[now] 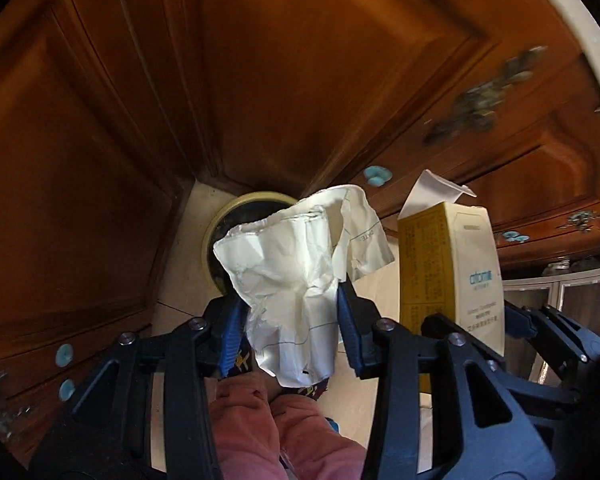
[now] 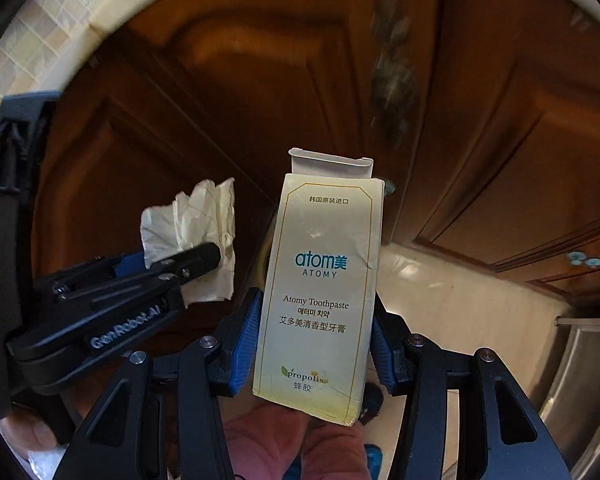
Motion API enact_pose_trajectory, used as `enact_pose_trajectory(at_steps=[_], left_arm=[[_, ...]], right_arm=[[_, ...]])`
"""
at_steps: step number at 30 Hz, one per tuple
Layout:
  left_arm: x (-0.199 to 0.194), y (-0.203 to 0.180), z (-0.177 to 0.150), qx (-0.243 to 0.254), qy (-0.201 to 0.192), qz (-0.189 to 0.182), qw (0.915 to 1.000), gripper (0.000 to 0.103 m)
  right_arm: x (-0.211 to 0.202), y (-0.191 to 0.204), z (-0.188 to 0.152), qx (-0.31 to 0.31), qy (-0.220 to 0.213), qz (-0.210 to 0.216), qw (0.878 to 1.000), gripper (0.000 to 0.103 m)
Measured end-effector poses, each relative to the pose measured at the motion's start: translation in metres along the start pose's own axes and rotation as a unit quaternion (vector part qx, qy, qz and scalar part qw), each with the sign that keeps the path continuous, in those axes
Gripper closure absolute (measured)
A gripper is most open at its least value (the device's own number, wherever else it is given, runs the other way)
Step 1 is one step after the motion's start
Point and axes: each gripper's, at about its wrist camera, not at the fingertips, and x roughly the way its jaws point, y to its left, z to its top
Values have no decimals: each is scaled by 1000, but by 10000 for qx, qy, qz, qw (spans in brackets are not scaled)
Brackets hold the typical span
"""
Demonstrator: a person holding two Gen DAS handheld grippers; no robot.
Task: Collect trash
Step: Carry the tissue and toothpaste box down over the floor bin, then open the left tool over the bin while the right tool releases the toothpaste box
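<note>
Your right tool grips the toothpaste box upright between its blue pads, top flap open. To its left, your left tool clamps crumpled paper, with wooden cabinet doors behind both.

My left gripper and right gripper: black linkages, silver screws, ribbed blue pads; white "GenRobot.AI" lettering; pink trousers.
</note>
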Motion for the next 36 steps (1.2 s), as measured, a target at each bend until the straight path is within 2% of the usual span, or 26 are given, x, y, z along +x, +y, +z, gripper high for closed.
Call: enact_pose_trajectory(at_steps=[5,7,9,11,14,16,26,30,36], left_arm=[[39,14,-1,-15,98,6,10000,64],[51,18,3,-11,189,18,9998,58],[60,20,3,-19,260,90,9996,33],[62,22,2,-21,231,144,9996,23],[63,30,6,-54,206,227,9995,21],[62,46,22,-106,188,270,9994,21],[38,71,30,-246,47,388,9989,14],[25,75,30,-199,-38,420,9989,9],[10,71,32,-138,-158,439,9988,9]], right_arm=[[53,-7,-2,-64,205,-10,9998,54],[69,-13,1,-38,274,-8,9996,54],[82,-16,1,-35,326,-19,9995,53],[91,-17,2,-22,374,-22,9993,53],[102,-12,11,-38,405,-35,9992,53],[107,-13,17,-69,432,-49,9990,53],[141,2,43,-228,528,-77,9983,48],[138,9,47,-205,441,-56,9988,43],[122,16,50,-159,352,-39,9992,43]])
